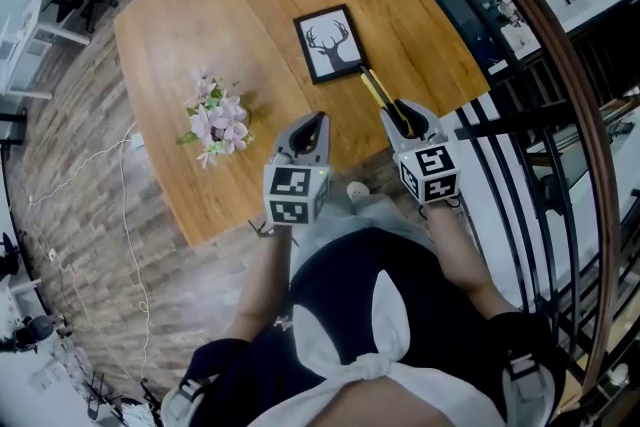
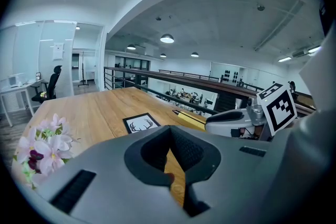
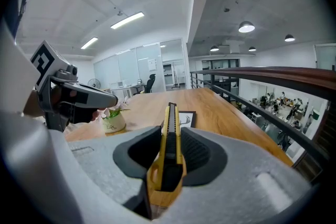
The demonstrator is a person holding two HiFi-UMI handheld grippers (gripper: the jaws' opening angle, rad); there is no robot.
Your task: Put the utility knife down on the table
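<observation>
Head view first: right gripper (image 1: 405,122) just on the near-right side of the deer picture (image 1: 332,43), jaws closed on the utility knife (image 1: 380,95). Yellow body sticking straight out ahead of the jaws, long axis slanting toward the deer picture, far tip right by its near corner. Under all of it, the wooden tabletop (image 1: 230,15). On the near-left side of the deer picture, the left gripper (image 1: 316,127), well clear of the knife. Further left again, flowers (image 1: 218,122).

Over to the left gripper view. Jaws brought together at the tips, nothing between them, only wood showing through the gap behind. Deer picture lying flat straight ahead. To its right, the knife seen side-on in the other gripper, apparently lifted off the wood, though hard to say by how much.

Now the right gripper view. Pads pressed on both flanks of the knife, black slider on top, front end pointing dead ahead at the deer picture. Handle end tucked back between the jaws toward the camera.

Judging the move to come: a job for the right hand alone, knife in line with the jaws and over bare wood on the near side of the deer picture. Straight down, flat onto the tabletop short of the frame, then jaws apart.
</observation>
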